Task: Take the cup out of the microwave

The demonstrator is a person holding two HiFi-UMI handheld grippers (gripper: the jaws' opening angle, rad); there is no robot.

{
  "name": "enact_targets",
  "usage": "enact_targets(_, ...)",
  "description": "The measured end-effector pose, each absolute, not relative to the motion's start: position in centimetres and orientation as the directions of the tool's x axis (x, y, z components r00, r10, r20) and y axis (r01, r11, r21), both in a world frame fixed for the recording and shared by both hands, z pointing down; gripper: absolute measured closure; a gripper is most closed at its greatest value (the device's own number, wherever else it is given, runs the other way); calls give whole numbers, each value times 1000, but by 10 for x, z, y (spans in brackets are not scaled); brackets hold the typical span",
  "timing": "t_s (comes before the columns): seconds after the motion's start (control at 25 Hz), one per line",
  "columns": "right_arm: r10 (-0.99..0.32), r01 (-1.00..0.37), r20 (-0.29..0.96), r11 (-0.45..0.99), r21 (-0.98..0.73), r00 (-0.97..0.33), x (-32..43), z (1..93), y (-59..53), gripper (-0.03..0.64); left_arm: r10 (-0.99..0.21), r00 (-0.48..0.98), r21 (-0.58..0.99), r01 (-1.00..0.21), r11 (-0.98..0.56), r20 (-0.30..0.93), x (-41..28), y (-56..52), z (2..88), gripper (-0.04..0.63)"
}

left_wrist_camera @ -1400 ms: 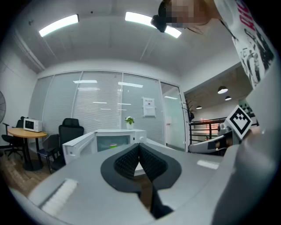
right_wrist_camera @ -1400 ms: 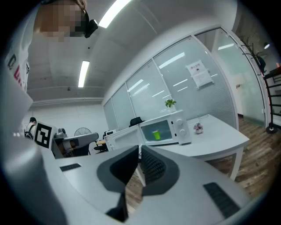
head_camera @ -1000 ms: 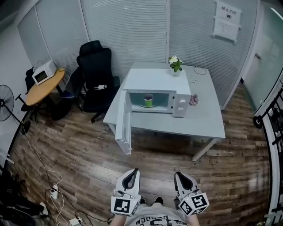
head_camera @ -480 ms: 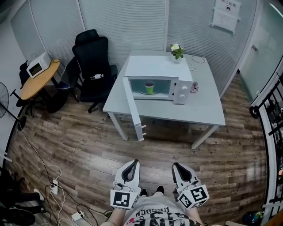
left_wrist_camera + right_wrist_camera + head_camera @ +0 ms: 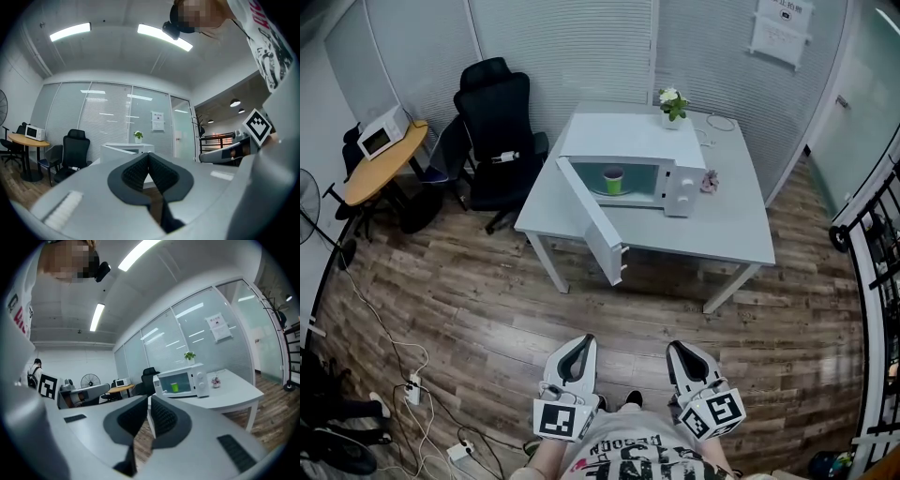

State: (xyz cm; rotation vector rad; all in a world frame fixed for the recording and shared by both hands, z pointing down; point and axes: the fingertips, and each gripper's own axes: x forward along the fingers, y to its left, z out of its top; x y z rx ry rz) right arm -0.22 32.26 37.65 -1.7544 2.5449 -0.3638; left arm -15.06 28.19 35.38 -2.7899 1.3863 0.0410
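On the counter (image 5: 722, 225), the green cup (image 5: 613, 180) stands inside the open microwave (image 5: 628, 141). We judge it light, rigid, smooth: grip its wall mid-height. The left hand-held gripper (image 5: 579, 345) and right hand-held gripper (image 5: 680, 349) are closed, empty, well away.

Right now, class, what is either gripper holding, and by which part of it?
Nothing is held. The left gripper and right gripper have their jaws together with nothing between them. The green cup sits inside the open microwave, apart from both.
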Motion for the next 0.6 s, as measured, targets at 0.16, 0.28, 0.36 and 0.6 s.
enact_targets(0.16, -921, -915, 106, 350, -200, -375, 14, 380, 329, 589, -797, 602, -17, -798, -602, -53, -133, 291, 354, 583)
enact_targets(0.28, -923, -914, 100, 344, -213, -371, 25, 383, 333, 589, -795, 604, -2, -796, -605, -53, -123, 297, 355, 583)
enact_targets(0.36, -924, -913, 98, 342, -220, -370, 29, 381, 336, 589, -789, 612, 0, -790, -613, -52, -119, 299, 354, 583)
enact_targets(0.6, -928, -917, 110, 324, -233, -356, 33, 383, 335, 589, -794, 604, 7, -796, -605, -66, -118, 288, 349, 583)
